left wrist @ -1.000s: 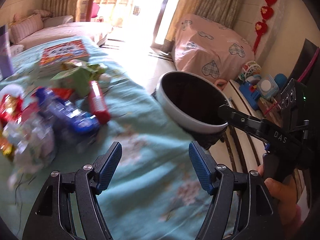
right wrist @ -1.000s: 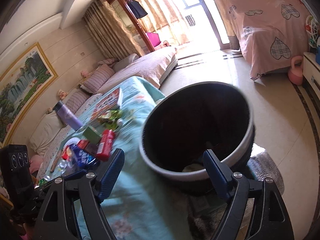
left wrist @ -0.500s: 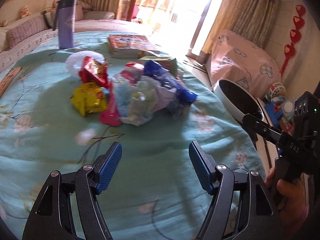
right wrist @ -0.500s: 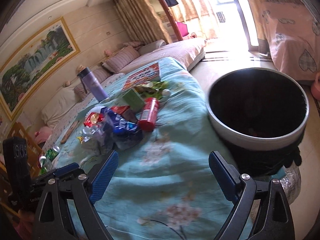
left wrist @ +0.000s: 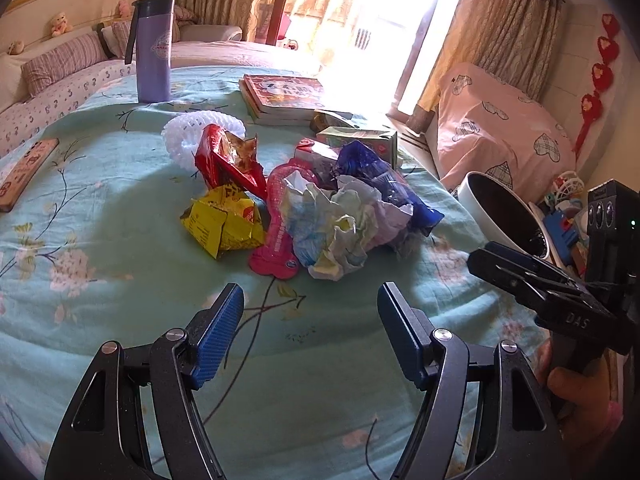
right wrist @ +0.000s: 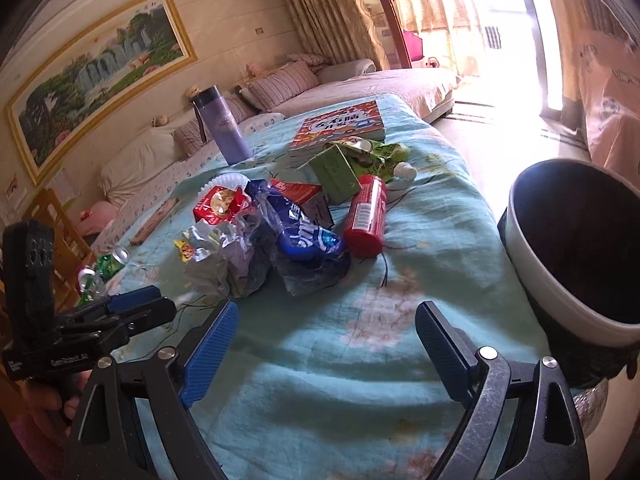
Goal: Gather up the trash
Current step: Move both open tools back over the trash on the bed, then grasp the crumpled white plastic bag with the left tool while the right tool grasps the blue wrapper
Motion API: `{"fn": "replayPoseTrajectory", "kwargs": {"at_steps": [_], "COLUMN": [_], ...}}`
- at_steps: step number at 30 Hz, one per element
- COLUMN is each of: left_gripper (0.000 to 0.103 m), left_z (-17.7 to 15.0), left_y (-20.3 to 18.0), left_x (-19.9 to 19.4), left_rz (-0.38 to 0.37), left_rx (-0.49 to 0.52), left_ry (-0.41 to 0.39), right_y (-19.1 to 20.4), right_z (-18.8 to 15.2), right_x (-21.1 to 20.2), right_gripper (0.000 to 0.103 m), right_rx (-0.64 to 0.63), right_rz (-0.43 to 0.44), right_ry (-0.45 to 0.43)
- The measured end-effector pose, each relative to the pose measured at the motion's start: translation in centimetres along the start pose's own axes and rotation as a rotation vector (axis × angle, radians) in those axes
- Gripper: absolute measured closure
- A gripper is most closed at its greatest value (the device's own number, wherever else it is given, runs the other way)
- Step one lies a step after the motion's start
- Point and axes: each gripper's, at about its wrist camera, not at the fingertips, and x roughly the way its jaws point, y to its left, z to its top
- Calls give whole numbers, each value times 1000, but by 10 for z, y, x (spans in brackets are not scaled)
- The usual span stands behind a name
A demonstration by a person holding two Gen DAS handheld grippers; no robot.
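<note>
A heap of trash lies mid-table on the teal cloth: crumpled paper [left wrist: 340, 220], a yellow wrapper [left wrist: 222, 226], a red foil bag [left wrist: 228, 160], a pink pouch [left wrist: 276, 236], a blue bag [right wrist: 304, 236], a red tube [right wrist: 366, 216] and a green carton [right wrist: 336, 172]. The white-rimmed black bin [right wrist: 576, 248] stands at the table's right edge; it also shows in the left wrist view [left wrist: 500, 210]. My left gripper [left wrist: 310, 328] is open and empty, short of the heap. My right gripper [right wrist: 326, 350] is open and empty, between heap and bin.
A purple flask [left wrist: 154, 50] stands at the far side, with books [left wrist: 284, 94], a white foam net [left wrist: 192, 136] and a wooden strip [left wrist: 24, 172]. Green cans [right wrist: 102, 270] lie at the left edge. A sofa and a pink-covered chair [left wrist: 504, 132] stand beyond.
Both grippers swung left, away from the bin and toward the trash heap, which now sits centred ahead of the left gripper. Both stayed open and empty.
</note>
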Motion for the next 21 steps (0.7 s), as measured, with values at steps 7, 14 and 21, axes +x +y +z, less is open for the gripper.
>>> {"fn": "replayPoseTrajectory", "kwargs": {"at_steps": [7, 14, 21], "left_gripper": [32, 68, 100], "left_z": [17, 28, 24], "left_y": [-2, -4, -8], "left_x": [13, 40, 28], "left_rz": [-9, -65, -92], "left_rx": [47, 76, 111], "left_ry": [11, 54, 27], "right_y": [2, 8, 9], "right_z": [22, 37, 28], "right_x": [20, 54, 53], "right_gripper": [30, 42, 67], "right_rx": [-39, -107, -93], "right_rz": [66, 101, 113], "right_ry": [29, 78, 78]}}
